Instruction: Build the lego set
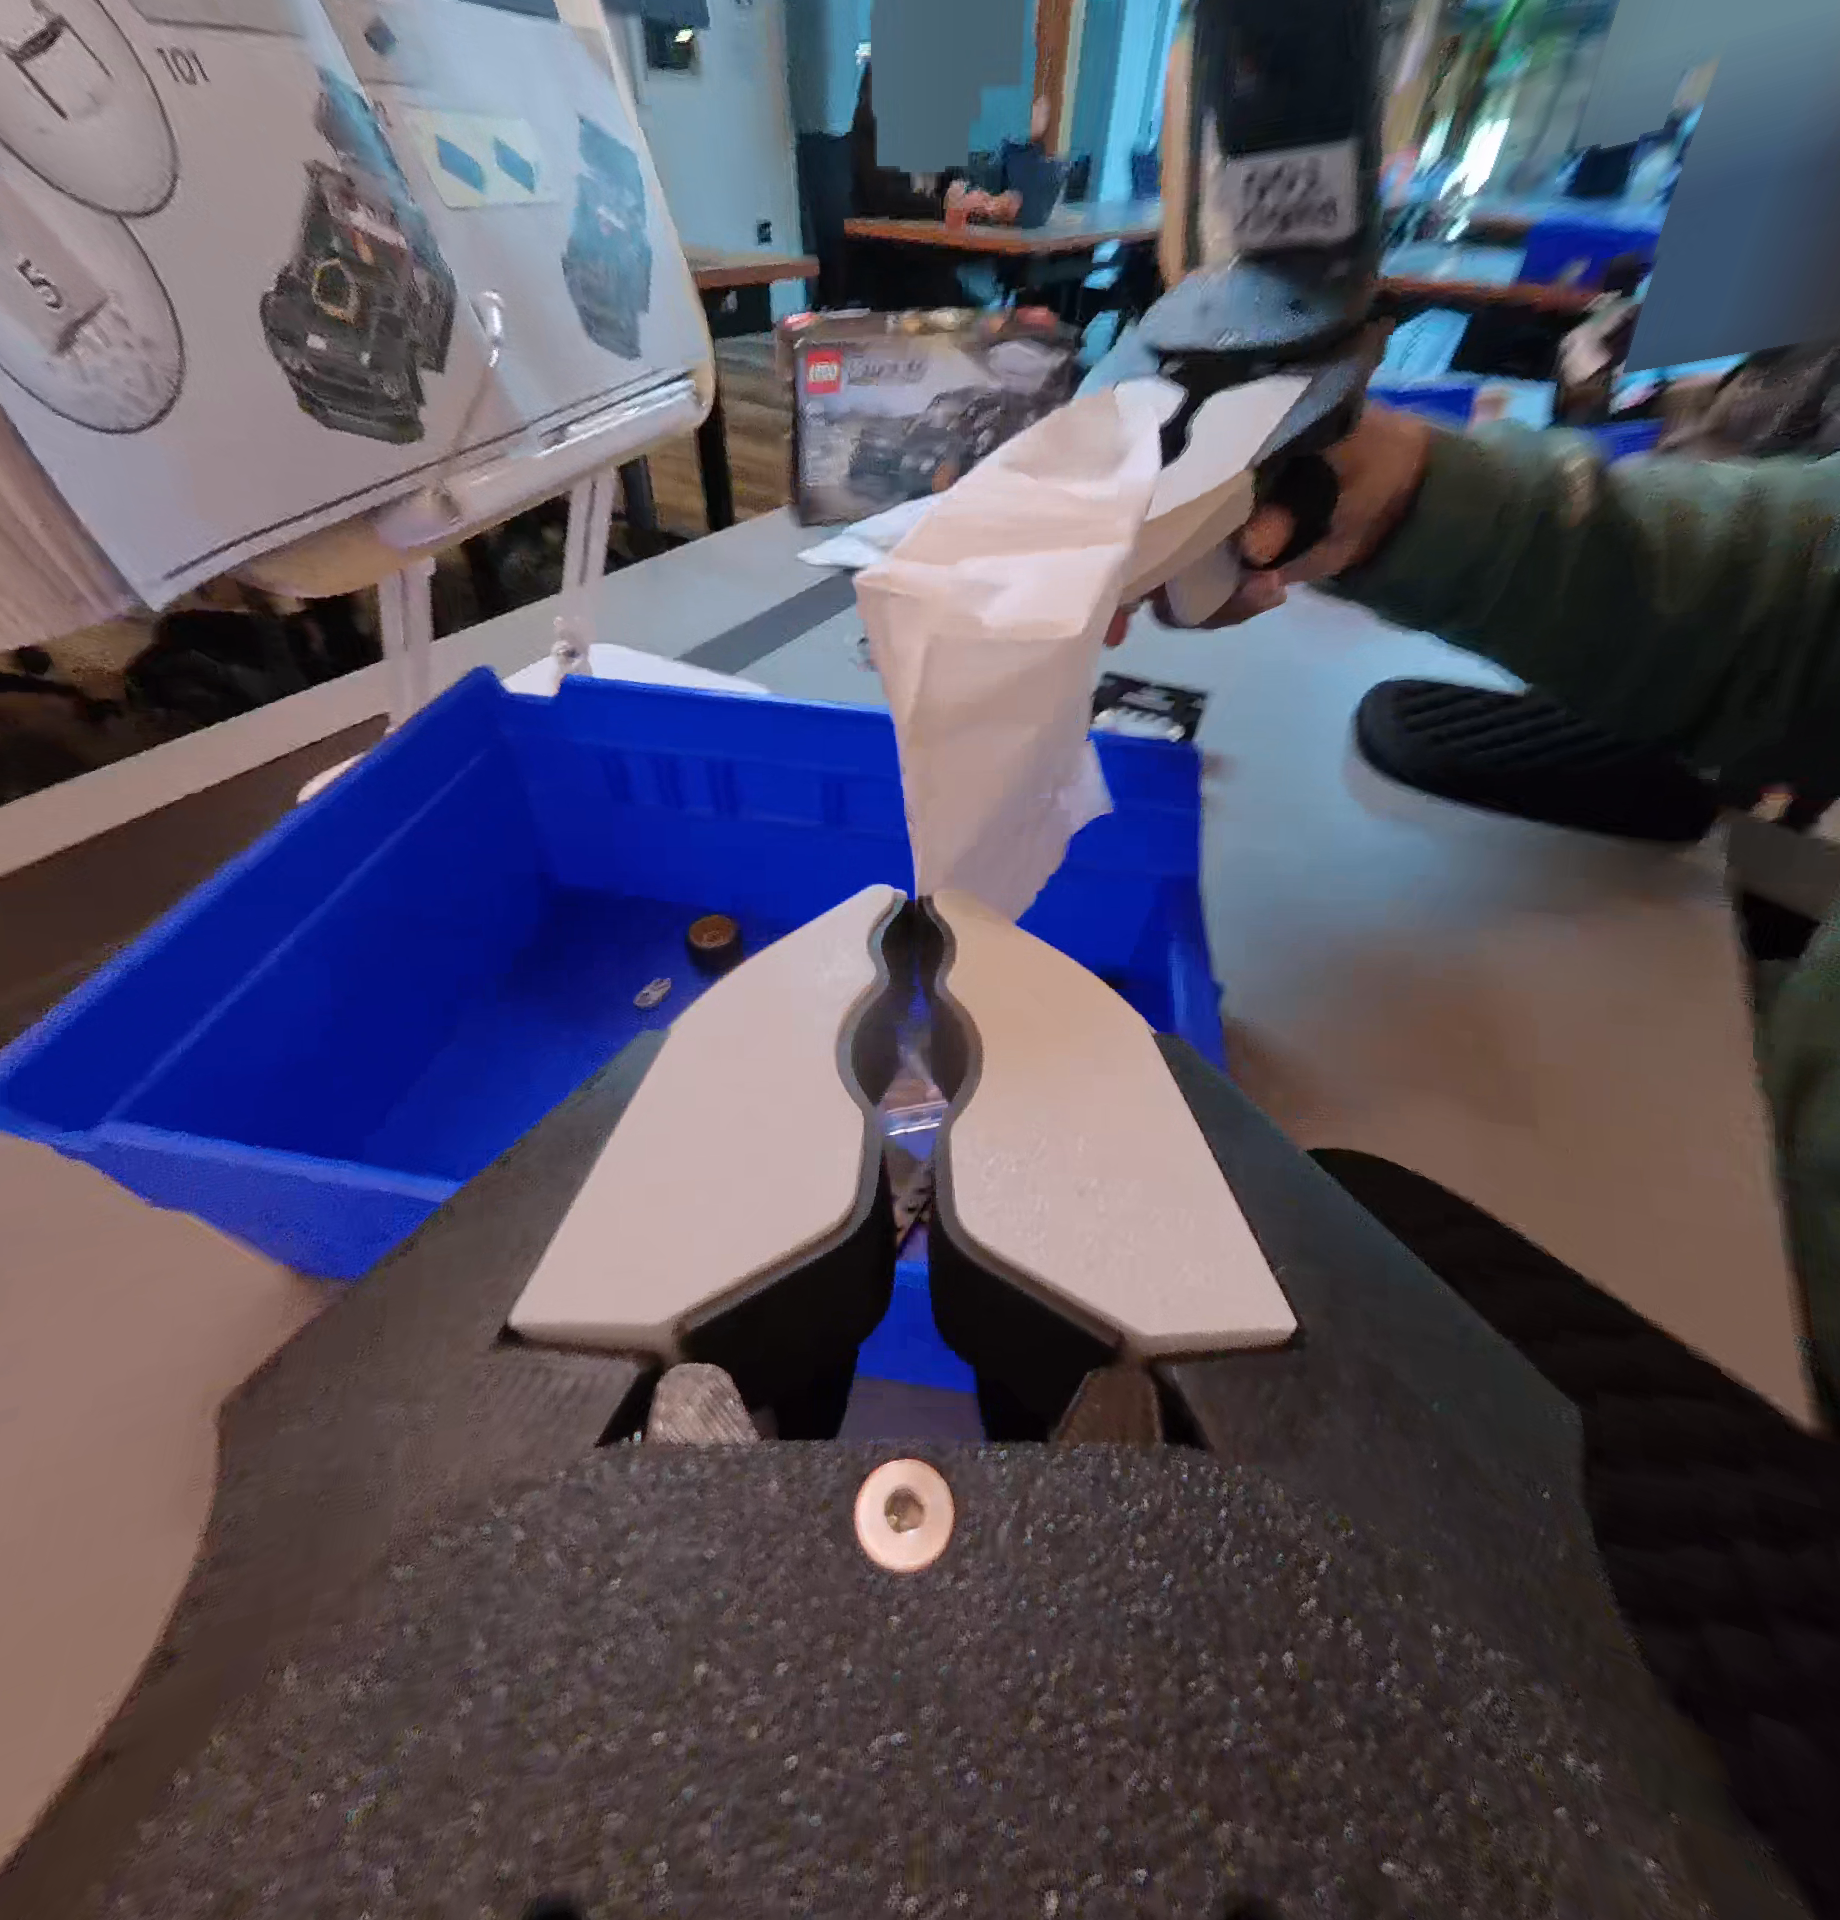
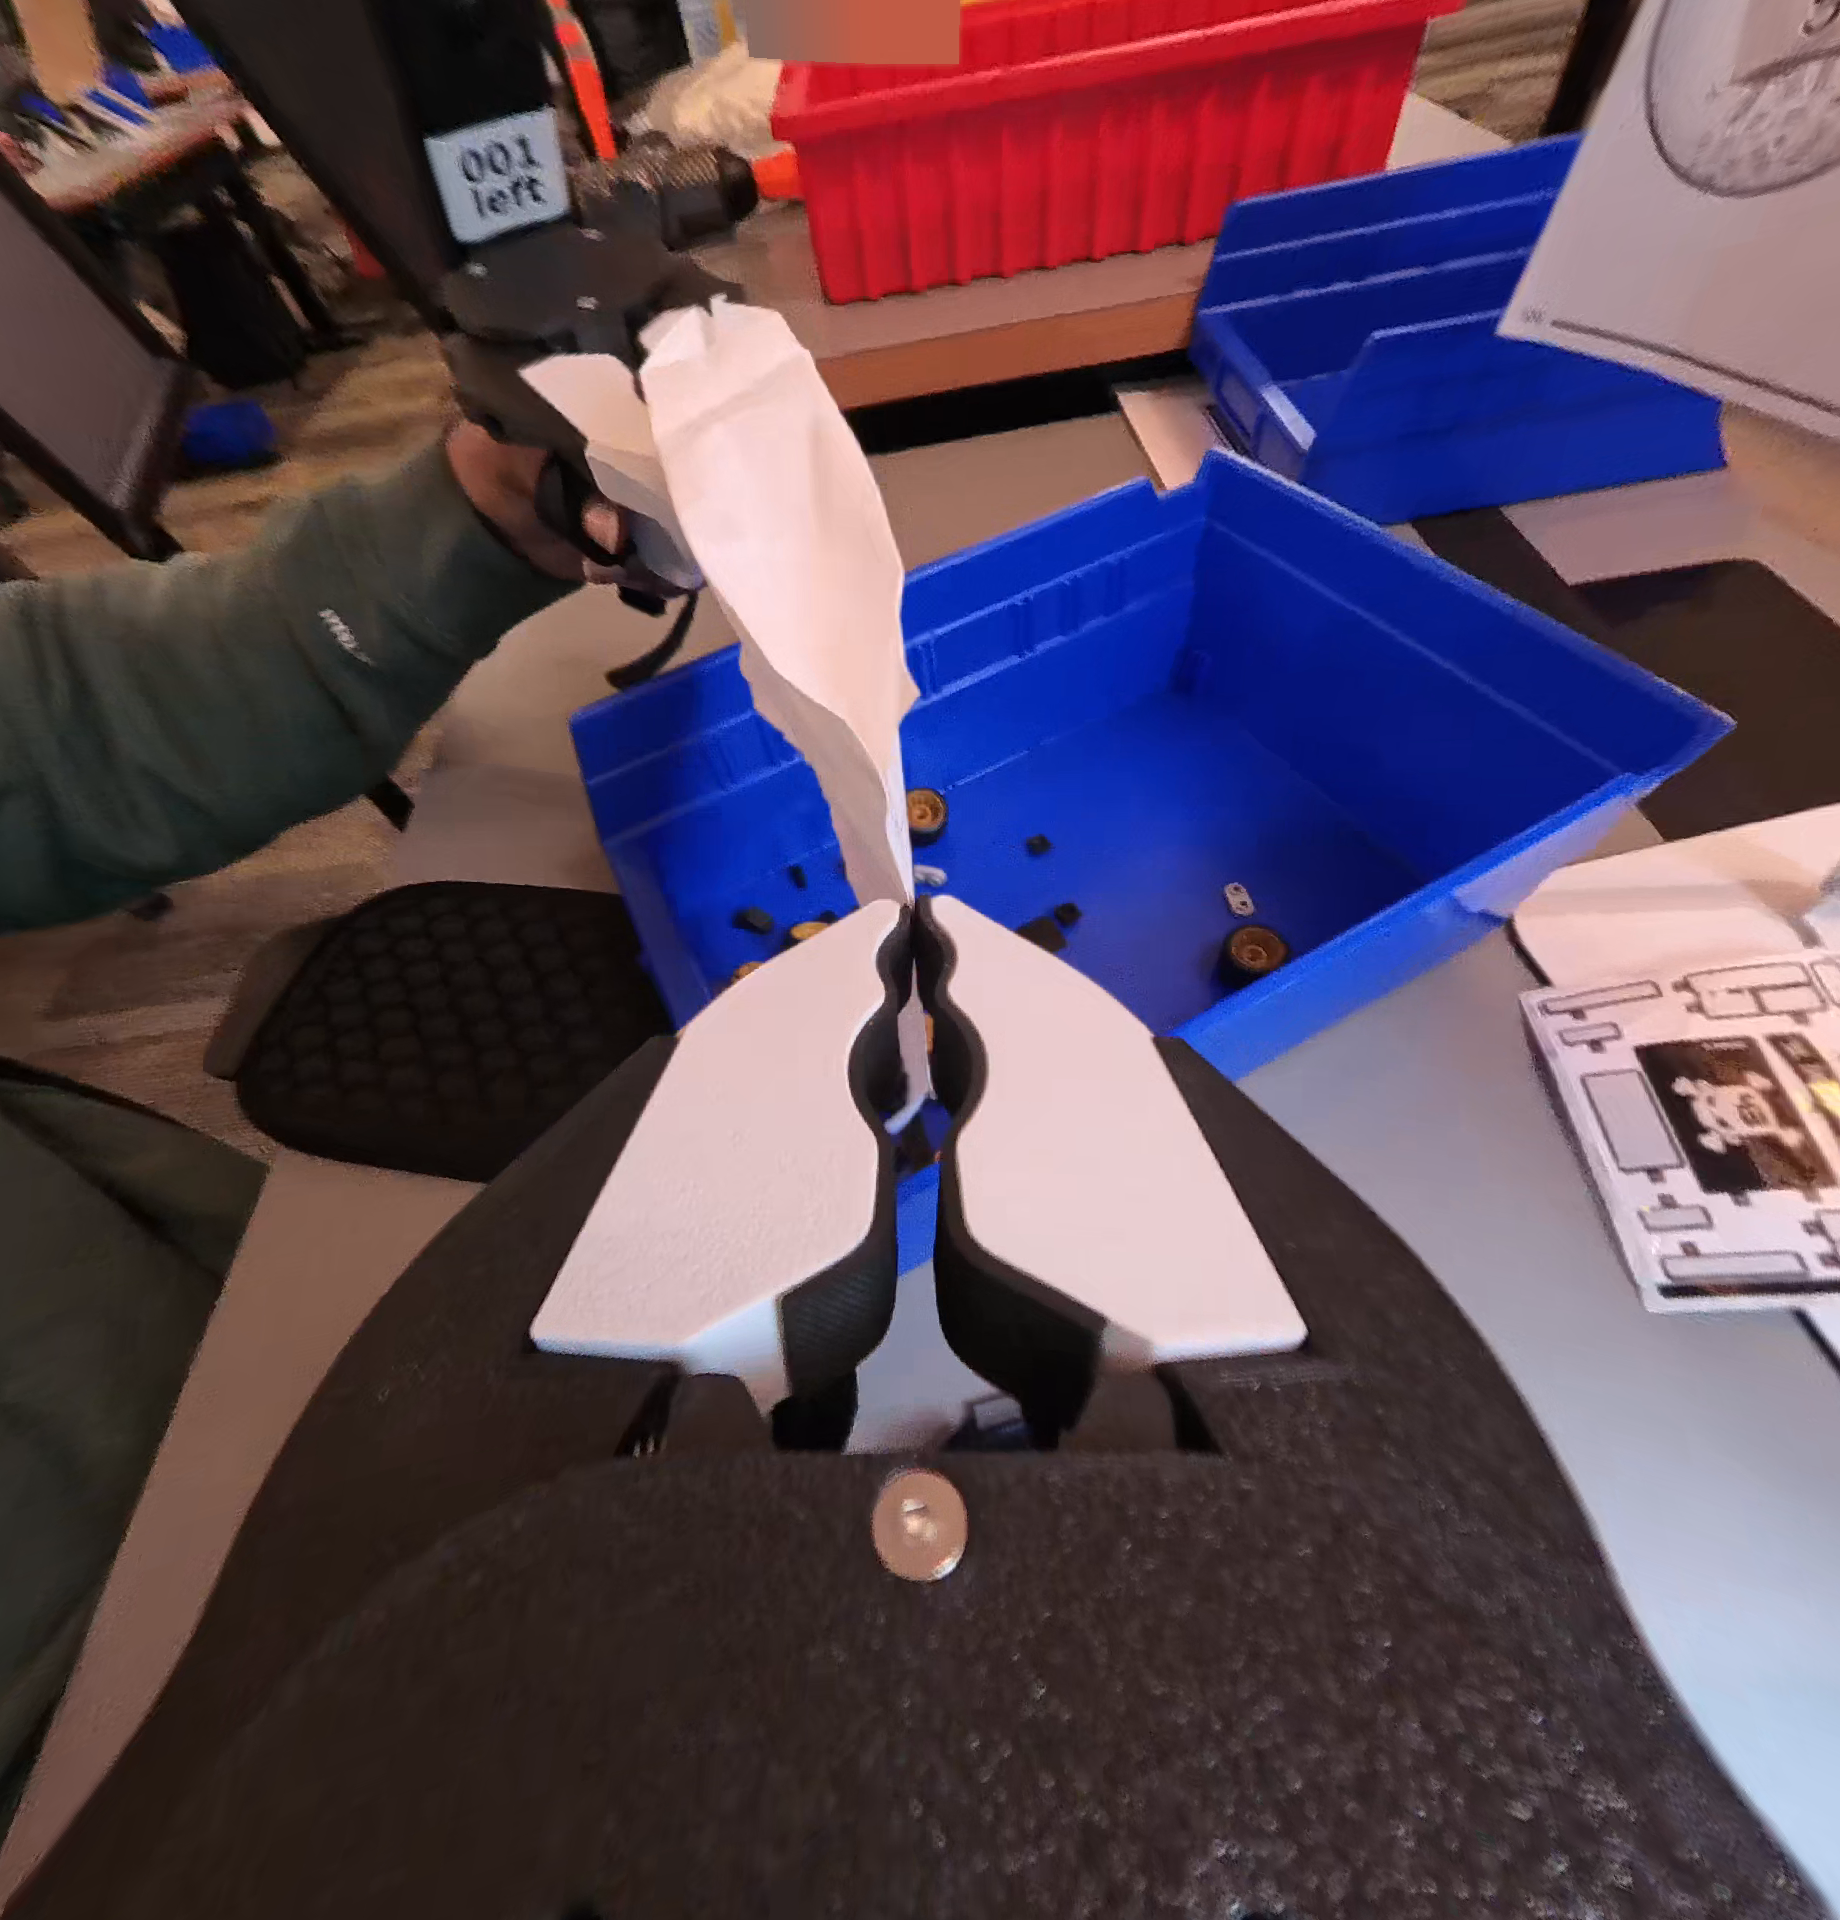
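Note:
A white paper bag [image 1: 999, 644] hangs stretched between my two grippers above a blue bin [image 1: 376, 852]. My left gripper [image 1: 921, 904] is shut on the bag's lower end. The right gripper [image 1: 1170, 416] pinches the upper end, up and to the right. In the right wrist view my right gripper [image 2: 916, 909] is shut on one end of the bag [image 2: 781, 520], and the left gripper [image 2: 641, 343] grips the far end. The bin [image 2: 1467, 582] holds loose small black pieces and gold-hubbed wheels [image 2: 1248, 951]; one wheel [image 1: 710, 938] shows in the left wrist view.
An open instruction booklet [image 1: 324, 260] stands on a holder behind the bin. A set box [image 1: 926, 405] stands farther back. A sticker sheet [image 2: 1726, 1132] lies right of the bin. A second blue bin [image 2: 1415, 343] and a red bin [image 2: 1092, 145] stand behind. A black chair seat [image 2: 428, 1029] is at the left. My right fingertips sit around 15 centimetres from my left ones.

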A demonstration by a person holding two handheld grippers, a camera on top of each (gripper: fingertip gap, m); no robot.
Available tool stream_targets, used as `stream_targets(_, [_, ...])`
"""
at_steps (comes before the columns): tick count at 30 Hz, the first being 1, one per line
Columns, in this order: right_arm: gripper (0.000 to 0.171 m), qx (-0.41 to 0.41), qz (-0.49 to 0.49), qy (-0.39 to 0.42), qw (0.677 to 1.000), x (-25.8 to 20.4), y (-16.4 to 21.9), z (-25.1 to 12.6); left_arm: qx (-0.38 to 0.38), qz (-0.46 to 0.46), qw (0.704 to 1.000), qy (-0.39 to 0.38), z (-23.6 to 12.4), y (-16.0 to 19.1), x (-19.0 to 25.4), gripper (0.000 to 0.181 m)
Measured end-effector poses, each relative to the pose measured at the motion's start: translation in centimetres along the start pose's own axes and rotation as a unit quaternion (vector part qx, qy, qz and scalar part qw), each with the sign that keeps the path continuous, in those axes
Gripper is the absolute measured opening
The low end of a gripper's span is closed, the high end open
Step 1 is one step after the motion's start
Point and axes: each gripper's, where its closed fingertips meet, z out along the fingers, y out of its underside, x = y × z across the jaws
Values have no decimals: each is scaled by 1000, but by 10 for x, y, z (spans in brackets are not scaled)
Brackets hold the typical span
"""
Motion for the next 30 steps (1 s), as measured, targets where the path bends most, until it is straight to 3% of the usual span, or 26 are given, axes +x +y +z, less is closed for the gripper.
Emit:
stream_targets(7, [0, 6, -2, 9, 1000, 0, -1, 7, -14, 26, 999, -16, 11, 4, 2, 1])
stream_targets(10, [0, 15, 26, -12, 999, 1, -1, 0, -3, -23, 1000, 6, 0, 4, -4, 1])
stream_targets(15, [0, 6, -18, 11, 1000, -5, 2, 11, -11, 20, 1000, -14, 10, 7, -1, 1])
stream_targets(17, [0, 25, 5, -3, 1000, 0, 0, 2, 15, -23, 1000, 12, -4, 2, -5, 1])
stream_targets(19, [0, 3, -3, 14, 1000, 4, 8, 4, -13, 4, 1000, -17, 1, 11, -8, 1])
stream_targets(23, [0, 17, 8, 3, 1000, -1, 6, 2, 9, -22, 1000, -1, 1, 9, -5, 1])
stream_targets(27, [0, 39, -39, 18, 998, -4, 2, -4, 27, 6, 1000, -3, 0, 2, 2, 0])
stream_targets(30, [0, 54, -119, 52, 990, -7, -1, -6, 34, 20, 999, 7, -2, -3, 10, 14])
